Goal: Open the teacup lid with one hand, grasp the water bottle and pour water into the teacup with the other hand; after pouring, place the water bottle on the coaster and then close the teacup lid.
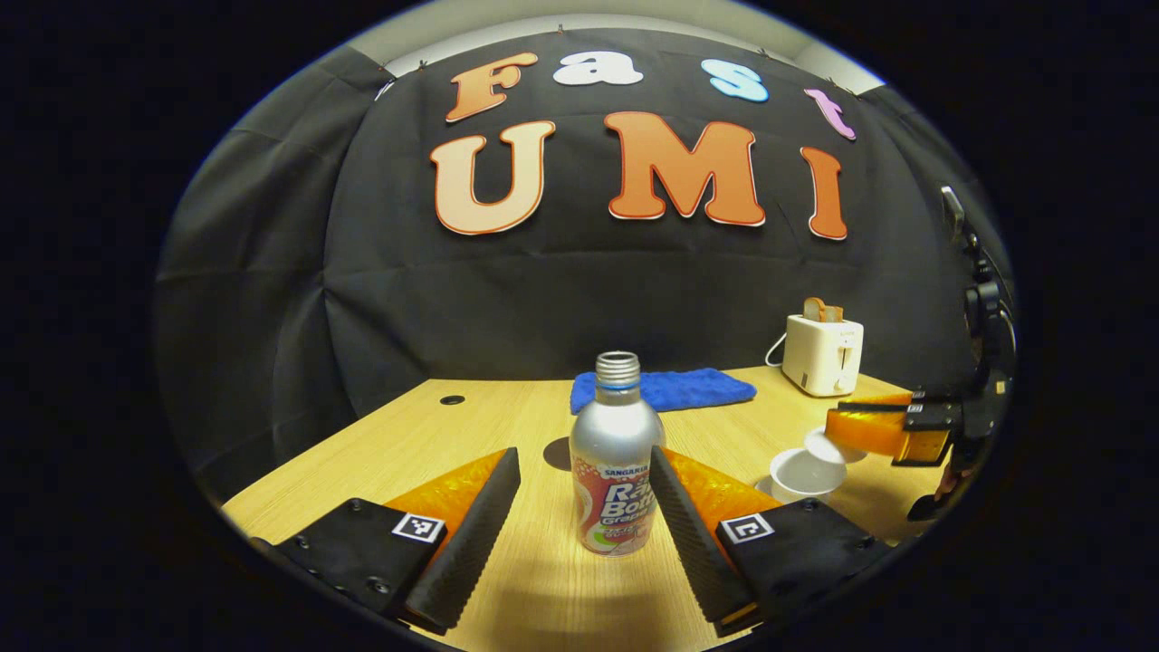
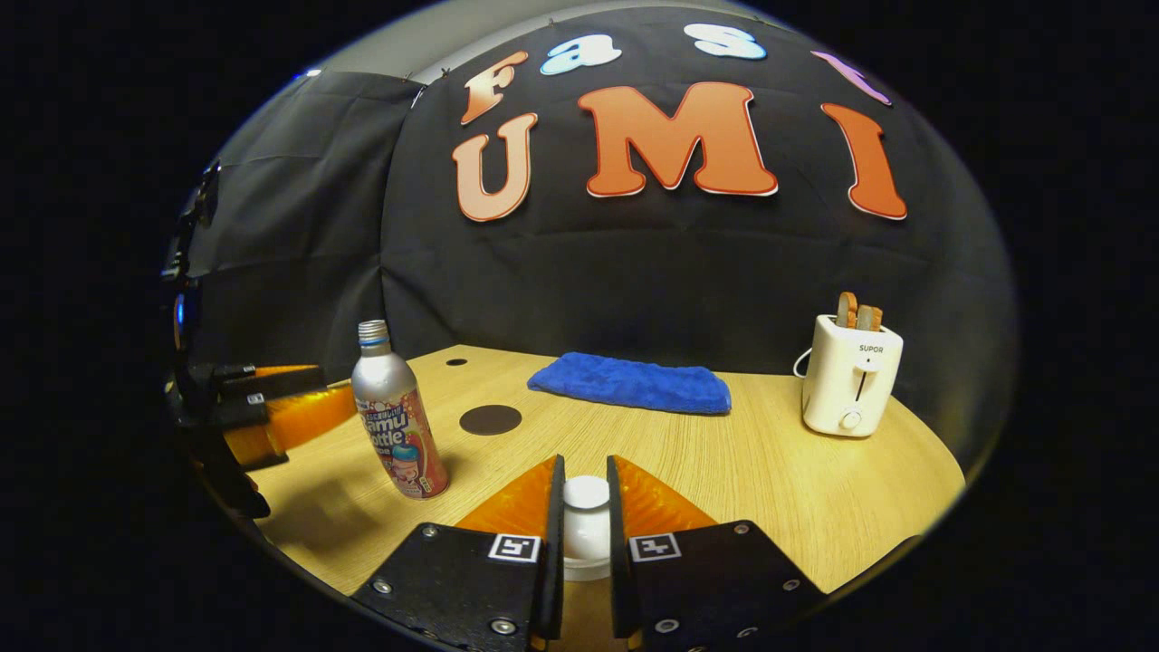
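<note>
Now, left tool (image 1: 584,493): held low over the table (image 1: 507,417), level, pointing at the booth's back wall, its two fingers spread wide.
Water bottle (image 1: 616,462): stands upright on the table between the left tool's fingers, uncapped; a gap shows on its left side, while on the right the finger's edge overlaps it, so whether they touch there cannot be told.
Right tool (image 2: 586,525): low and level, fingers drawn narrow onto the white teacup lid (image 2: 586,493), one at each side of its knob.
Right tool from the left gripper view: it reaches in from the right edge (image 1: 883,433), holding the lid (image 1: 824,445) tilted just above the teacup (image 1: 801,475); the hand behind it is cut off by the rim.
Teacup: white, open, on the table to the right of the bottle; its base is hidden by the left tool's right finger.
Hard to make out in the right gripper view: the pale form below the lid, between the fingers, could be cup or lid; I cannot tell which.
Coaster (image 2: 490,419): dark round disc lying flat on the table, behind the bottle (image 2: 397,417) and apart from it.
Left tool from the right gripper view: it enters at the left edge (image 2: 308,403), fingers toward the bottle.
Background: blue cloth (image 2: 631,382) by the wall, white toaster (image 2: 851,373) with bread far right.
</note>
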`<action>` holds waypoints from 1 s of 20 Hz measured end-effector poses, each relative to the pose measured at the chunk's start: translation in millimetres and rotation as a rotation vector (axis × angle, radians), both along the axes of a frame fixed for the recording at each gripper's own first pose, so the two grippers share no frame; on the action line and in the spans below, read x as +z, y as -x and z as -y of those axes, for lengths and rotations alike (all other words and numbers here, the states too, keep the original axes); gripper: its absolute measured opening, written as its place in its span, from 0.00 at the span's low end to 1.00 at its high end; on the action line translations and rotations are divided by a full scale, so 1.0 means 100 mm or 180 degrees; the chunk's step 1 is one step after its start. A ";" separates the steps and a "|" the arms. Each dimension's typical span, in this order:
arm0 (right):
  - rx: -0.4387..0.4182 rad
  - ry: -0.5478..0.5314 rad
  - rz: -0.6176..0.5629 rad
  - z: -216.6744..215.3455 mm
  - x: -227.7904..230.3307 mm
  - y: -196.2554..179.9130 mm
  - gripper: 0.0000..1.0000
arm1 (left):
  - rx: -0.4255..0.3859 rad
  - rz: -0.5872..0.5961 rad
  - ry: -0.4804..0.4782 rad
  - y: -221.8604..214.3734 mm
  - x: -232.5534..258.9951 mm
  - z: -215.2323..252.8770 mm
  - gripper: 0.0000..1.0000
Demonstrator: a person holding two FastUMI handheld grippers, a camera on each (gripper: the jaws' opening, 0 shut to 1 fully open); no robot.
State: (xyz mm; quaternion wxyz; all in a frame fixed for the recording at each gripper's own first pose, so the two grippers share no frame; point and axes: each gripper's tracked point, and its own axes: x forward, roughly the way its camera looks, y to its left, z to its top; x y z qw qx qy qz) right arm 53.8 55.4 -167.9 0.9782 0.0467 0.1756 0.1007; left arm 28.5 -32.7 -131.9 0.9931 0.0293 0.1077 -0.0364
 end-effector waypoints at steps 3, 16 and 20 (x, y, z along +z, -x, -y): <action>-0.0057 0.0008 0.0062 0.09 0.10 0.03 0.22 | -0.0083 -0.0040 0.0050 -0.07 -0.12 0.11 0.95; -0.0217 0.0003 0.0227 0.43 0.36 0.19 0.22 | -0.0032 -0.0179 0.0072 -0.29 -0.38 0.08 0.70; -0.0272 -0.0005 0.0236 0.52 0.35 0.25 0.22 | 0.0266 -0.0388 0.0119 -0.37 -0.69 -0.11 0.47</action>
